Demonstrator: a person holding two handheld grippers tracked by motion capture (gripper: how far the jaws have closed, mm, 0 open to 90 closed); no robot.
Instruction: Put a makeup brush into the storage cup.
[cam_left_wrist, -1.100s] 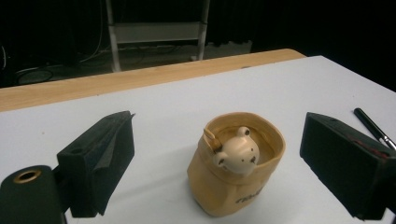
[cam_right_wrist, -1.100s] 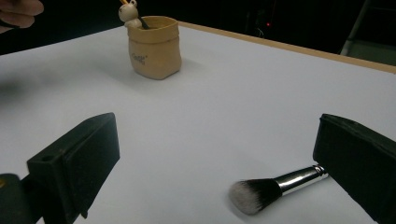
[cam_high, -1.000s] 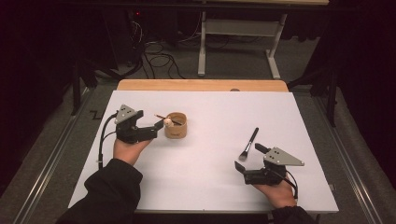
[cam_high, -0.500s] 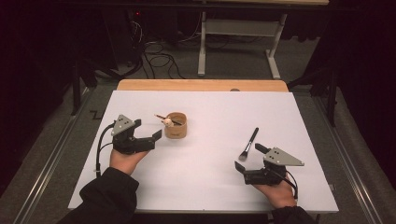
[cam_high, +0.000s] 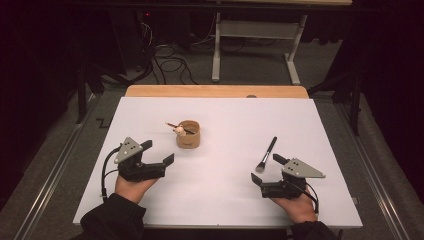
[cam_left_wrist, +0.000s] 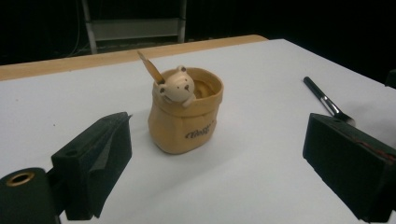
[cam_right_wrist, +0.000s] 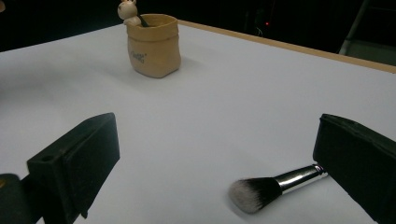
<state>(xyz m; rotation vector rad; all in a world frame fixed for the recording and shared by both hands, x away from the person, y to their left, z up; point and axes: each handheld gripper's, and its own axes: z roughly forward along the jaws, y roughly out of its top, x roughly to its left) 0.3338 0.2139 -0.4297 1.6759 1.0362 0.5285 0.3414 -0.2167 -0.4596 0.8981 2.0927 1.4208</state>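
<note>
Left gripper (cam_high: 159, 153): lower left of the high view, held in a hand at the near edge of the table; jaws spread wide, nothing between them. In the left gripper view the two black jaws stand at the lower left and lower right corners, well apart.
Right gripper (cam_high: 265, 169): lower right of the high view, resting low on the sheet; jaws spread wide, holding nothing.
Pot (cam_high: 188, 133): tan pouch-shaped pot, upright, centre of the high view, up and to the right of the left gripper and apart from it. In the left gripper view it stands in the middle of the frame (cam_left_wrist: 186, 112), between and beyond the jaws.
Bear figure (cam_left_wrist: 177, 86): small pale figure leaning on the pot's rim.
Stick (cam_left_wrist: 149, 66): thin piece rising tilted from the pot behind the bear figure.
Brush (cam_high: 266, 154): lies flat on the sheet, right of centre, bristles toward the near edge, just beside the right gripper's jaws. In the right gripper view the bristle head (cam_right_wrist: 256, 194) lies at bottom centre, the metal collar running behind the right-hand jaw.
Table (cam_high: 230, 200): white sheet over a wooden top.
</note>
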